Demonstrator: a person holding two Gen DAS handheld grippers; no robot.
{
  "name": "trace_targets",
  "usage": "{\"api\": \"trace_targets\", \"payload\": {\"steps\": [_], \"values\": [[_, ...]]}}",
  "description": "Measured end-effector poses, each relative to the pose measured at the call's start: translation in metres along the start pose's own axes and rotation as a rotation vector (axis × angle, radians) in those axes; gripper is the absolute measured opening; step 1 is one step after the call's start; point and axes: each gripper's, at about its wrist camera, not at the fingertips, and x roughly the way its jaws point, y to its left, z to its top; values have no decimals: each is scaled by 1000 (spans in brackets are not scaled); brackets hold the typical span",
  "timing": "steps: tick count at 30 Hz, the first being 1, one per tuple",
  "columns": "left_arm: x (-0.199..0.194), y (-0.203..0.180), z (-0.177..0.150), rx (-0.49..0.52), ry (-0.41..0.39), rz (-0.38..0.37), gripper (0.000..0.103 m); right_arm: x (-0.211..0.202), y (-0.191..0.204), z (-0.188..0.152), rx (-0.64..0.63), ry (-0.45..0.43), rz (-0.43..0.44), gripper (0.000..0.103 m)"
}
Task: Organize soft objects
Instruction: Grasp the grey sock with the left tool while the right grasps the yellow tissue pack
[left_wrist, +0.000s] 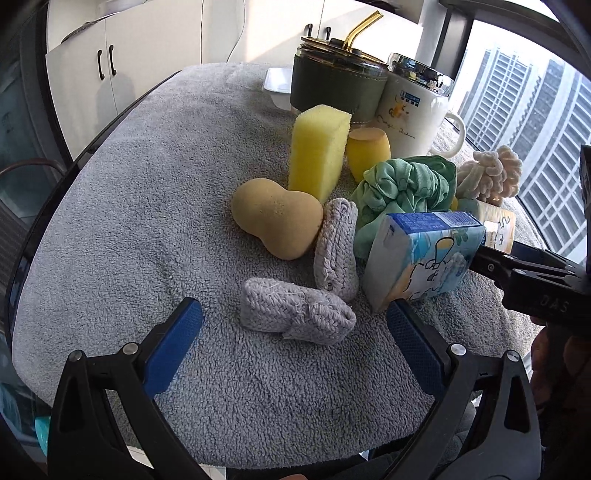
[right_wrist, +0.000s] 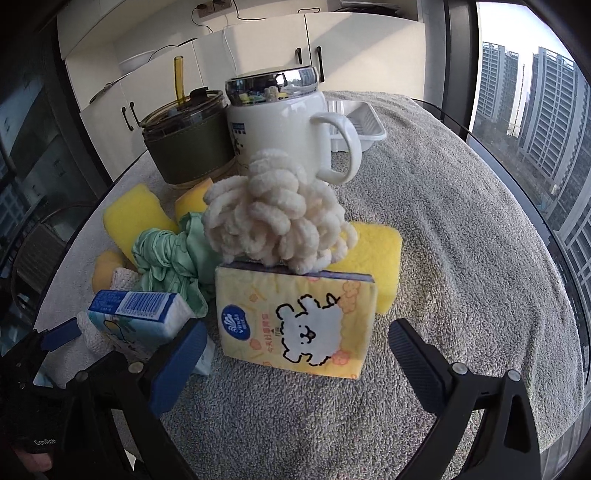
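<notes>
Grey towelling covers the worktop (right_wrist: 461, 221). Right gripper (right_wrist: 295, 339) fingers stand spread astride the yellow tissue pack (right_wrist: 295, 325), its long axis crosswise. Left gripper (left_wrist: 295, 321) fingers, also spread, flank a knitted grey cloth (left_wrist: 295, 310).

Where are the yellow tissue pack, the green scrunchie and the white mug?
yellow tissue pack (right_wrist: 295, 325), right wrist view, printed front face.
green scrunchie (left_wrist: 402, 188), left wrist view, gathered fabric.
white mug (right_wrist: 275, 125), right wrist view, body wall.

Blue tissue pack (right_wrist: 136, 314) partly hidden behind a jaw pad in right view. Yellow sponge (right_wrist: 373, 254) mostly covered by yellow tissue pack (right_wrist: 299, 325) and cream yarn ball (right_wrist: 273, 218). Tan sponge (right_wrist: 105, 269) barely peeks out behind green cloth (right_wrist: 170, 258). Mug (left_wrist: 410, 110) print too small to read.
</notes>
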Motion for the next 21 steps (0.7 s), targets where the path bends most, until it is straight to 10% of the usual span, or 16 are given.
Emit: {"api": "trace_targets", "payload": {"steps": [3,21], "values": [[0,5,5,-11,-11,-21,90,1,0,-1,-8,-7,6,78],[-3,6,2,68,-16,-23,55,-8,-3,-10,-16,-30,56,76]]}}
